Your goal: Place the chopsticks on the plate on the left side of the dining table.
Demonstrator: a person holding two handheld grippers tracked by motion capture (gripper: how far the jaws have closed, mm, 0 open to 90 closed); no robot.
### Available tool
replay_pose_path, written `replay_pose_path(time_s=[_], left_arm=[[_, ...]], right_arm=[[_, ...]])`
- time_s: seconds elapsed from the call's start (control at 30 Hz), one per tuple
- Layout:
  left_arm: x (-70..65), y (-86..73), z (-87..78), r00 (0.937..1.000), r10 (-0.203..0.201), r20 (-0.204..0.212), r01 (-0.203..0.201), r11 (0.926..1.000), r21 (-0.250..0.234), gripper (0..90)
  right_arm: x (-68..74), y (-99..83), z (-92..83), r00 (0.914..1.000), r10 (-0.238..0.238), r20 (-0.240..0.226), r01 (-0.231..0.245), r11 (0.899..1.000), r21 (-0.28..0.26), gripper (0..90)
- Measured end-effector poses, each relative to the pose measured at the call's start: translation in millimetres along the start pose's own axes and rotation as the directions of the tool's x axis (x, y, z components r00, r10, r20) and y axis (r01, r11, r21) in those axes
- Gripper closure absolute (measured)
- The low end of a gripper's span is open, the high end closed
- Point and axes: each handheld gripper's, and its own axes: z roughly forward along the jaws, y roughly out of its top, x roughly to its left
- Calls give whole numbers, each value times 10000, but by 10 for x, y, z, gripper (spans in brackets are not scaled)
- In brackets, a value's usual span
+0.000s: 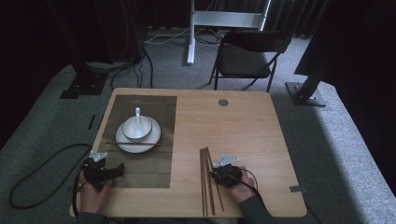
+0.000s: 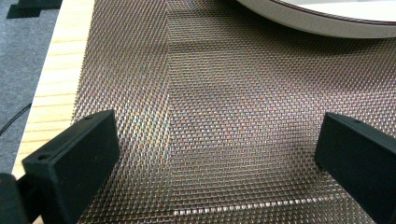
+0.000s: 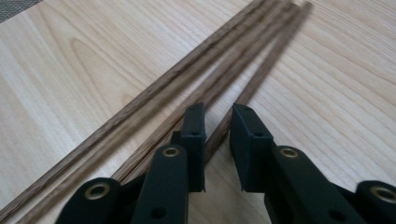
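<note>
Brown wooden chopsticks point(image 1: 207, 182) lie side by side on the bare table, near its front edge. My right gripper point(image 1: 213, 176) sits low over them, its jaws nearly together and straddling the rightmost chopstick point(image 3: 275, 51); in the right gripper view point(image 3: 218, 116) a thin gap still shows beside the stick. My left gripper point(image 1: 119, 170) rests open over the woven placemat point(image 1: 159, 163), holding nothing point(image 2: 215, 158). On the mat stands a white plate point(image 1: 122, 142) with a white bowl point(image 1: 137, 128) and spoon point(image 1: 137, 113). One chopstick point(image 1: 133, 144) lies across the plate's front rim.
The plate's rim point(image 2: 317, 21) is just beyond my left gripper. The table's left edge point(image 2: 51, 93) runs close beside the mat point(image 2: 224, 107). A folding chair point(image 1: 247, 56) and stand legs are on the floor behind the table.
</note>
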Motion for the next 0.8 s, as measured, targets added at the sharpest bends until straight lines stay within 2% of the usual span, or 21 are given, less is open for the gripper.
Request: replay_pose_path(time_s=[0.17, 0.43, 0.8], left_arm=[[0, 0, 0, 10000, 1, 0, -1, 10000, 1, 2], [0, 0, 0, 10000, 1, 0, -1, 10000, 1, 2], [0, 0, 0, 10000, 1, 0, -1, 10000, 2, 1]], right_arm=[[-44, -6, -6, 9980, 506, 392, -506, 9987, -1, 800], [-155, -42, -27, 9856, 1397, 953, -1391, 9902, -128, 840], [-159, -36, -28, 9857, 1276, 1102, -1277, 9918, -61, 844]])
